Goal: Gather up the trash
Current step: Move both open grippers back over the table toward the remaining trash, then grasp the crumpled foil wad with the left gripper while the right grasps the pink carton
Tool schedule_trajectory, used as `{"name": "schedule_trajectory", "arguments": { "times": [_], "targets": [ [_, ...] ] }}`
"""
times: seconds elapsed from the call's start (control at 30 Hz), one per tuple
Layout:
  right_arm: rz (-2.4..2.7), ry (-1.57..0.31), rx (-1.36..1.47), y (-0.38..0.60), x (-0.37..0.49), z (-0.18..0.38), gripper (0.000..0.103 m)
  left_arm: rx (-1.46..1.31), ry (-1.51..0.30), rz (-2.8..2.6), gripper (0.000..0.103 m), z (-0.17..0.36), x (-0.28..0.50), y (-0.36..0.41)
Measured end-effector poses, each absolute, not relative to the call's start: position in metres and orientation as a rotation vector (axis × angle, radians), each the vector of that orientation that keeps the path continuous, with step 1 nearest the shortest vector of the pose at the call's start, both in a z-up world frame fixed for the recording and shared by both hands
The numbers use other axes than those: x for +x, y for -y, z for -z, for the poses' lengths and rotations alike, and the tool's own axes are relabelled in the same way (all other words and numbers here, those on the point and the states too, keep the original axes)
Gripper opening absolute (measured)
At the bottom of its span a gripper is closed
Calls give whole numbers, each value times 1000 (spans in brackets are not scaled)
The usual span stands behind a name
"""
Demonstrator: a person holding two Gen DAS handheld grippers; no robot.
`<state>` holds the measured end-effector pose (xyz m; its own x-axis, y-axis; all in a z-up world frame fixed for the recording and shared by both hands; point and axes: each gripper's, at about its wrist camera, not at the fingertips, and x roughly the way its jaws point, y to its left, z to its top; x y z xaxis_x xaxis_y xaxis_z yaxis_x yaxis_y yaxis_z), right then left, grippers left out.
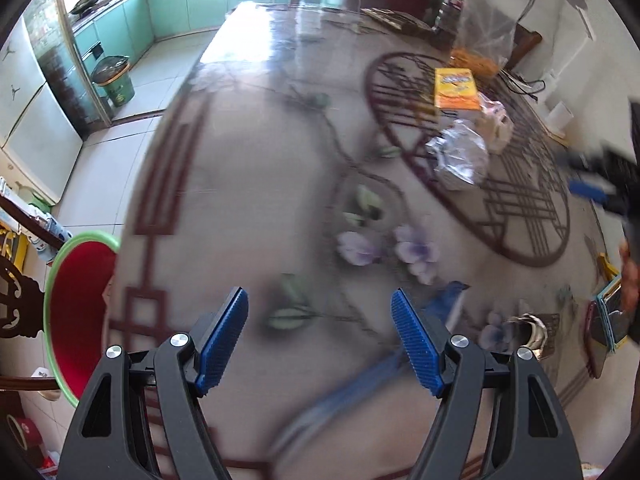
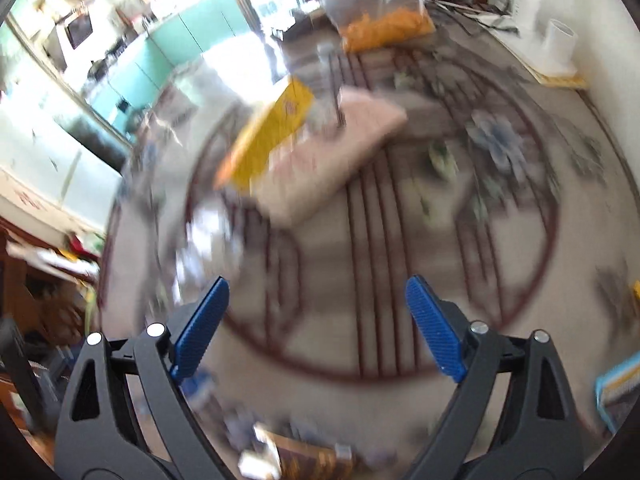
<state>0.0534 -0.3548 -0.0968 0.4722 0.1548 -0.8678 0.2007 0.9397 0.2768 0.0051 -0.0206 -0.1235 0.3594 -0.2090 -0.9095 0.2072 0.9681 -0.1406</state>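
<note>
The left gripper point(image 1: 320, 344) is hovering over the patterned tabletop point(image 1: 248, 184) with its blue-padded fingers point(image 1: 222, 342) spread wide and nothing sitting between them. Well ahead of those fingers and off to the right, a crumpled silver wrapper point(image 1: 460, 154) is lying on the tabletop, touching a pale paper packet point(image 1: 498, 120) just beyond it. A yellow box point(image 1: 456, 89) is resting a little farther on, and past that a clear plastic bag point(image 1: 480, 28) with orange contents is standing near the far edge. Close to the right finger, a shiny gold-and-silver scrap point(image 1: 528, 330) is lying on the tabletop, with a stack of flat colored packets point(image 1: 610, 316) farther right. To the left of the fingers, beyond the tabletop edge, a red bin with a green rim point(image 1: 80, 312) is standing on the floor. The right gripper is showing at the right border of this view, blurred.

The right gripper point(image 2: 318, 328) is also holding its fingers point(image 2: 436, 328) spread apart, pinching nothing. This view is heavily blurred. Ahead of the fingers and slightly left, the yellow box point(image 2: 268, 140) is lying beside a pinkish packet point(image 2: 332, 160); whether they are touching cannot be told. The silver wrapper point(image 2: 212, 240) is showing as a pale smear just ahead of the left finger. The bag with orange contents point(image 2: 384, 24) is standing far ahead. A brown scrap point(image 2: 304, 456) is lying below the fingers, near the frame's bottom.
</note>
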Motion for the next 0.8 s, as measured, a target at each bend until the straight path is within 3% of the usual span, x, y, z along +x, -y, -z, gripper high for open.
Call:
{"name": "schedule_trajectory", "arguments": {
  "times": [0.2,0.5,0.63,0.8],
  "targets": [
    [26,-1081,507,378,130,121,88,19,-1182,241,71,118,-5,56],
    [-30,-1171,555,382,171,161,89,16,-1181,212,71,112,28,89],
    [-85,-1173,553,381,178,166,99,75,-1167,264,71,114,55,122],
    [-119,-1193,524,374,180,167,100,149,-1168,322,71,125,91,164]
  ]
}}
